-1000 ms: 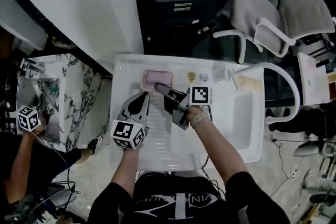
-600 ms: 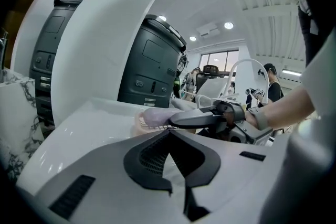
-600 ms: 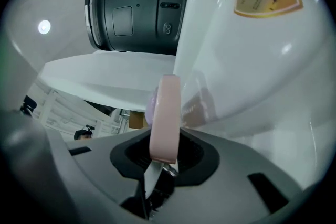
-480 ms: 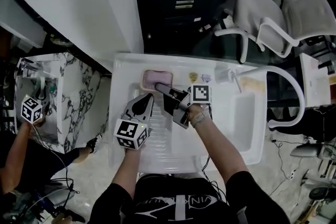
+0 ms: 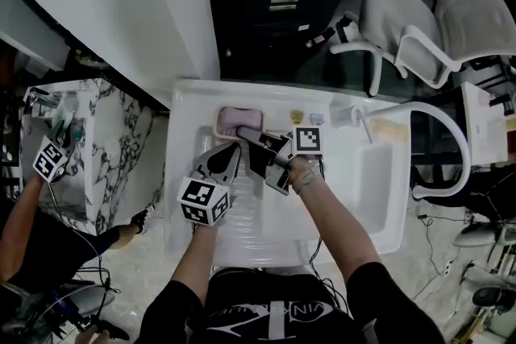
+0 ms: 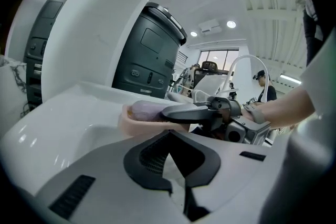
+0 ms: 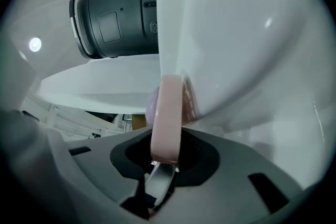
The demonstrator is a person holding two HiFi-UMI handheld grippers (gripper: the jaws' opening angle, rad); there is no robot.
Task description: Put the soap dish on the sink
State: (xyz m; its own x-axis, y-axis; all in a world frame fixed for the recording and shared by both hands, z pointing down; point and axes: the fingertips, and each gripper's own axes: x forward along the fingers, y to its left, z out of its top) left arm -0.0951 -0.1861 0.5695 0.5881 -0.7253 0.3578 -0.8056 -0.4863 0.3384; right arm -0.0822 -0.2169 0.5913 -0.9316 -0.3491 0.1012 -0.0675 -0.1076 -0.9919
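A pink soap dish (image 5: 239, 119) with a purple soap bar in it is at the back ledge of the white sink (image 5: 193, 105), left of the middle. My right gripper (image 5: 244, 136) is shut on the dish's near rim. That rim stands edge-on between its jaws as a pink band (image 7: 167, 113) in the right gripper view (image 7: 165, 157). Whether the dish rests on the ledge I cannot tell. My left gripper (image 5: 223, 159) hangs over the ribbed drainboard just short of the dish (image 6: 137, 114), shut and holding nothing (image 6: 176, 162).
A deep basin (image 5: 375, 173) and an arched tap (image 5: 439, 141) take up the sink's right side. Small stickers (image 5: 297, 117) sit on the back ledge. A dark machine (image 6: 152, 55) stands behind the sink, and office chairs (image 5: 403, 20) stand at the far right. Another person's marker cube (image 5: 50, 159) is by the marble counter (image 5: 113, 141).
My left gripper has sunk a little and edged toward the dish. My right gripper keeps its hold on the dish at the back ledge. The other person's cube has moved.
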